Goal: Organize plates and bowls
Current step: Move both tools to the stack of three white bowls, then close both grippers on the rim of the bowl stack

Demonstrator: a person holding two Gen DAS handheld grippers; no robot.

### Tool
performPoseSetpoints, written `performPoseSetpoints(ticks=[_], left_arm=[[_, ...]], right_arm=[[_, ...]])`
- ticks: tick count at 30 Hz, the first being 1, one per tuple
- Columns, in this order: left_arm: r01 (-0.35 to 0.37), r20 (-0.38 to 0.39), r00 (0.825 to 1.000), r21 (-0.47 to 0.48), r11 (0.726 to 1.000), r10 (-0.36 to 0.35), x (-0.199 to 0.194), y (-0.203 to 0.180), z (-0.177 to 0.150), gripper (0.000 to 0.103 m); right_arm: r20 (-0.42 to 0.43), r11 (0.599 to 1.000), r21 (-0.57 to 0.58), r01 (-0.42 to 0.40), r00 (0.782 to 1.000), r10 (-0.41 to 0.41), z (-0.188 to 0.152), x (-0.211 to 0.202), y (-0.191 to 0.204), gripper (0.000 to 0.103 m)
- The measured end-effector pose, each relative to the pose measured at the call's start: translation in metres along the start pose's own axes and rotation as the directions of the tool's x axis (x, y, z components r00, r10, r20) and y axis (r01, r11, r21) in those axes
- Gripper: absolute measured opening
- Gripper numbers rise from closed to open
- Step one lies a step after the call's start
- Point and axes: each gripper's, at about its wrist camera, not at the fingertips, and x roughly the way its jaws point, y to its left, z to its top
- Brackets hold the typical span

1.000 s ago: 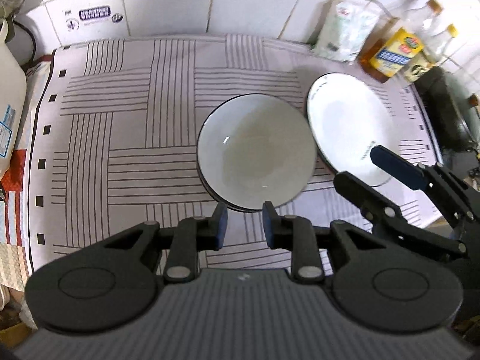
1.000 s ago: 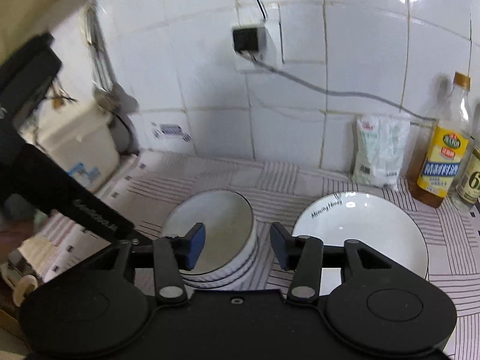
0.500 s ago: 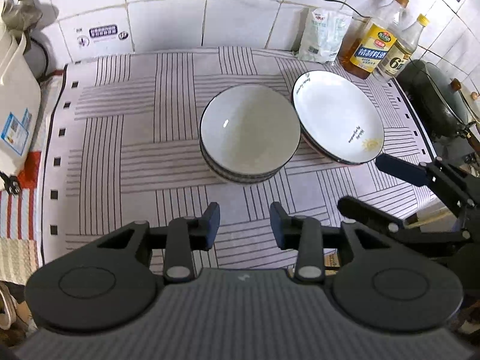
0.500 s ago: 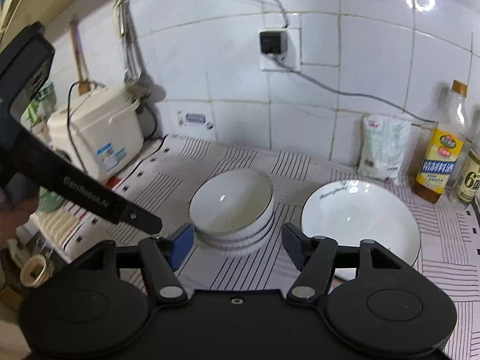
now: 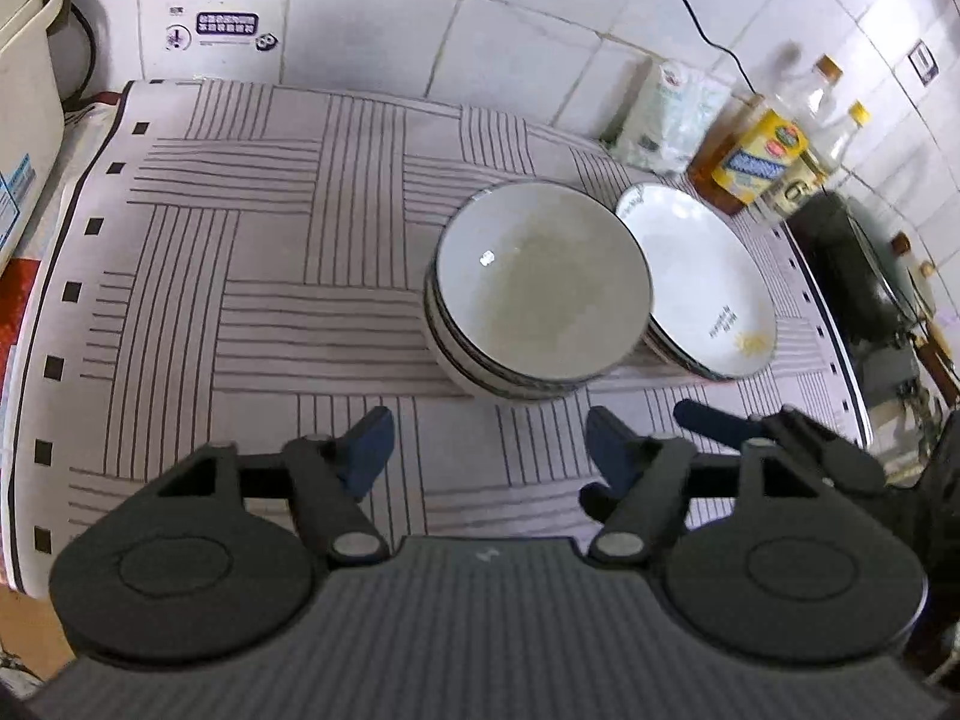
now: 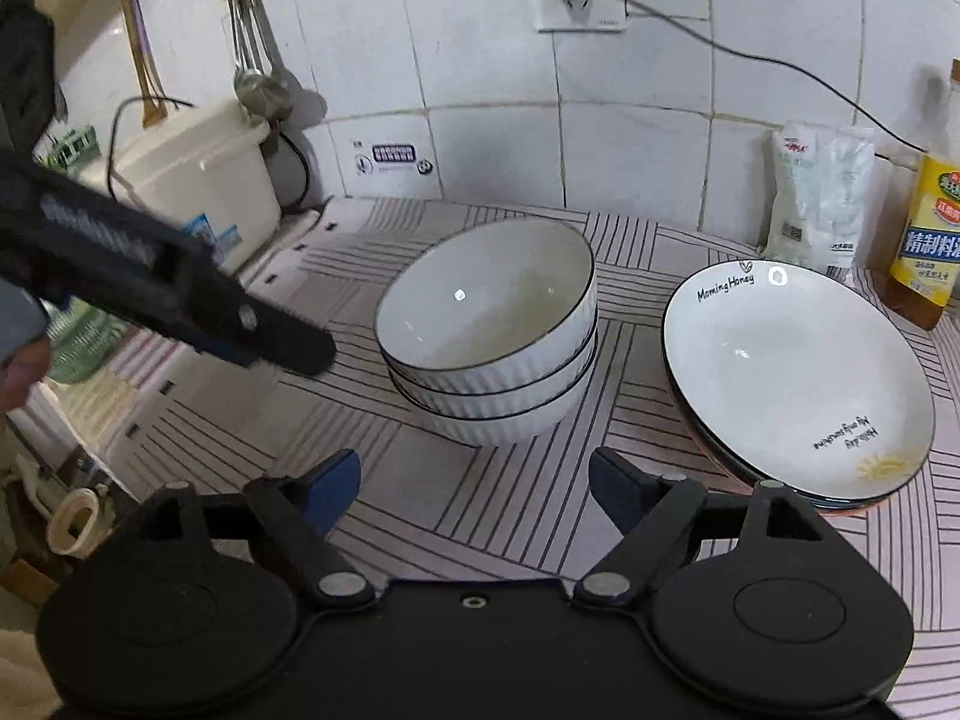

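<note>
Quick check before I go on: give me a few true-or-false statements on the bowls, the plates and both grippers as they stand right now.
1. The bowls are nested in one stack. True.
2. The left gripper holds a bowl. False: its jaws stand open with nothing between them.
3. The plates sit beside the bowls on the striped cloth. True.
4. The right gripper is shut on a plate. False: it is open and empty.
5. The top plate holds food. False: it is empty.

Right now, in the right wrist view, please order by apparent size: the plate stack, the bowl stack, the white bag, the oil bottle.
1. Plate stack, widest.
2. Bowl stack.
3. White bag and oil bottle: unsure, since the frame edge cuts off the bottle.
</note>
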Motion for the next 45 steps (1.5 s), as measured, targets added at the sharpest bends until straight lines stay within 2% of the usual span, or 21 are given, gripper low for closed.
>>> performPoseSetpoints(ticks=[4, 6, 8, 12, 15, 16, 19, 21, 25, 29, 30, 32, 36, 45], left_arm=[[-0.034, 0.058, 0.998, -0.004, 0.999, 0.034, 0.007, 0.008, 0.001, 0.081], [-0.074, 0.074, 0.995, -0.005, 0.997, 0.074, 0.014, 0.011, 0.002, 0.093], [-0.094, 0.068, 0.993, -0.008, 0.996, 0.094, 0.023, 0.013, 0.005, 0.093], [-0.068, 0.096, 0.993, -0.025, 0.997, 0.070, 0.035, 0.015, 0.015, 0.093], [-0.006, 0.107, 0.994, -0.051, 0.999, 0.012, 0.043, 0.018, 0.023, 0.093], [0.018, 0.093, 0.996, -0.063, 0.998, -0.012, 0.048, 0.020, 0.027, 0.091], [0.013, 0.048, 0.999, -0.098, 0.995, -0.008, 0.065, 0.022, 0.036, 0.086], [0.027, 0.029, 0.999, -0.097, 0.995, -0.025, 0.074, 0.022, 0.041, 0.074], [0.037, -0.009, 0.999, -0.105, 0.994, -0.038, 0.091, 0.025, 0.044, 0.062], [0.038, -0.043, 0.998, -0.156, 0.987, -0.046, 0.107, 0.035, 0.044, 0.036], [0.069, -0.047, 0.996, -0.194, 0.979, -0.080, 0.110, 0.039, 0.043, 0.035], [0.083, -0.037, 0.995, -0.223, 0.971, -0.094, 0.112, 0.044, 0.041, 0.035], [0.091, -0.018, 0.995, -0.216, 0.972, -0.097, 0.112, 0.044, 0.038, 0.034], [0.063, -0.023, 0.998, -0.143, 0.988, -0.067, 0.104, 0.035, 0.036, 0.034]], right_arm=[[0.029, 0.999, -0.038, 0.023, 0.999, -0.022, -0.012, 0.024, 0.001, 0.087], [0.046, 0.998, -0.051, 0.031, 0.999, -0.028, -0.018, 0.037, 0.000, 0.087], [0.041, 0.998, -0.053, 0.032, 0.999, -0.030, -0.020, 0.047, -0.002, 0.087], [0.034, 0.998, -0.068, 0.015, 0.999, -0.013, -0.023, 0.063, -0.003, 0.087], [0.044, 0.997, -0.075, 0.009, 0.999, -0.006, -0.025, 0.076, -0.003, 0.087], [0.052, 0.997, -0.081, 0.017, 0.999, -0.012, -0.025, 0.079, -0.002, 0.087], [0.062, 0.991, -0.130, 0.025, 0.998, -0.017, -0.024, 0.089, 0.002, 0.086], [0.082, 0.984, -0.172, 0.039, 0.996, -0.026, -0.022, 0.093, 0.005, 0.086], [0.114, 0.992, -0.116, 0.053, 0.993, -0.040, -0.016, 0.095, -0.002, 0.086], [0.104, 0.992, -0.123, 0.031, 0.994, -0.018, -0.011, 0.100, -0.005, 0.088], [0.099, 0.992, -0.121, 0.027, 0.995, -0.015, -0.010, 0.102, -0.005, 0.088], [0.093, 0.994, -0.112, 0.015, 0.996, -0.005, -0.008, 0.104, -0.007, 0.090], [0.085, 0.993, -0.119, 0.008, 0.996, 0.002, -0.003, 0.108, -0.007, 0.093], [0.090, 0.992, -0.130, -0.003, 0.996, 0.014, 0.000, 0.102, -0.003, 0.092]])
